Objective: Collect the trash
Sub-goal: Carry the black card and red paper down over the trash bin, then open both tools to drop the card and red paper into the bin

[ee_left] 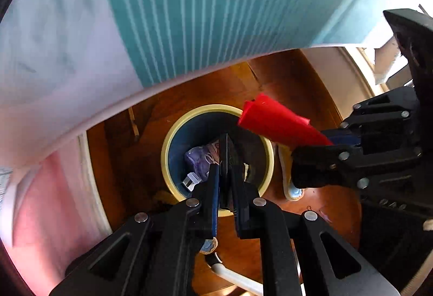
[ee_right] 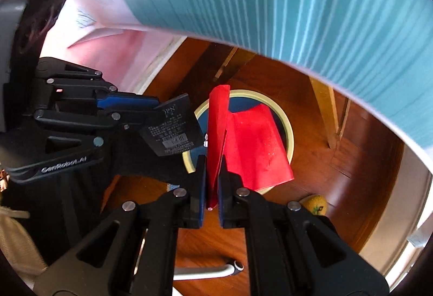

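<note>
Left tool (ee_left: pixel 226 174) clamping black card (ee_right: pixel 173 130), right tool (ee_right: pixel 212 182) seemingly pinching red paper (ee_right: pixel 254 147)

The left tool (ee_left: pixel 226 158) points steeply downward, its two fingers drawn almost fully together and clamped on a thin black card (ee_left: pixel 226 160) that stands edge-on between the blue pads. The right tool (ee_right: pixel 213 163) also points steeply downward, its fingers likewise nearly closed, pinching a folded red sheet (ee_right: pixel 251 144) that fans out beyond the fingertips. Both tools sit close beside each other: the right tool enters the left wrist view from the right edge, and the left tool enters the right wrist view from the left edge. Neither tool touches the other.
</note>
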The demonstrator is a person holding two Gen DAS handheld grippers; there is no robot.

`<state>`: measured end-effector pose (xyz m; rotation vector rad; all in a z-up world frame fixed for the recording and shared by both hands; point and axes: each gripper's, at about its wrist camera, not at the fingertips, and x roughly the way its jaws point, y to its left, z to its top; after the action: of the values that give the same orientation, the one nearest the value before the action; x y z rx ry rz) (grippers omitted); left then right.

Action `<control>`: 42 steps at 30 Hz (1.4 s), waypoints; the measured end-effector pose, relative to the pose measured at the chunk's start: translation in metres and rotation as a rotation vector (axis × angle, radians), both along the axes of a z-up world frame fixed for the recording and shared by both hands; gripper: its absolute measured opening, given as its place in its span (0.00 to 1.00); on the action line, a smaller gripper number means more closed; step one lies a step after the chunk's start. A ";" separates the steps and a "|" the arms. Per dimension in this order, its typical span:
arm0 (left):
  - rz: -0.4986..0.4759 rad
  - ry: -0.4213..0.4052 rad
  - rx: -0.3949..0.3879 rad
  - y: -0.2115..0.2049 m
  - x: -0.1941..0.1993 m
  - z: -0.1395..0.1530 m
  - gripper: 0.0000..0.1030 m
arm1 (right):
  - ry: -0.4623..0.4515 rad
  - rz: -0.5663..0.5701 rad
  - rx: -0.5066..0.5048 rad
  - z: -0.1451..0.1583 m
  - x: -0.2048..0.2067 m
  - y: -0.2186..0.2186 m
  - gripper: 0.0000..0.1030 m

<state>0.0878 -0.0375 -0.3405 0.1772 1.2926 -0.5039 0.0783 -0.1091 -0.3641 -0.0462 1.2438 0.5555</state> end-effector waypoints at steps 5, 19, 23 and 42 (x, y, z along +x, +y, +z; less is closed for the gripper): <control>0.024 0.017 0.007 -0.006 0.015 -0.037 0.08 | 0.024 -0.039 0.039 -0.045 0.015 -0.003 0.05; 0.029 0.059 0.041 -0.014 0.022 -0.086 0.09 | 0.118 -0.123 0.110 -0.103 0.035 -0.004 0.05; 0.027 0.068 0.034 -0.013 0.023 -0.083 0.09 | 0.127 -0.138 0.113 -0.104 0.035 -0.007 0.05; 0.076 0.106 0.070 -0.007 0.025 -0.086 0.66 | 0.165 -0.173 0.100 -0.113 0.039 -0.010 0.30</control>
<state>0.1128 -0.0446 -0.4263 0.1607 1.4158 -0.4079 0.1176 -0.1196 -0.4767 0.1929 1.3637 0.4771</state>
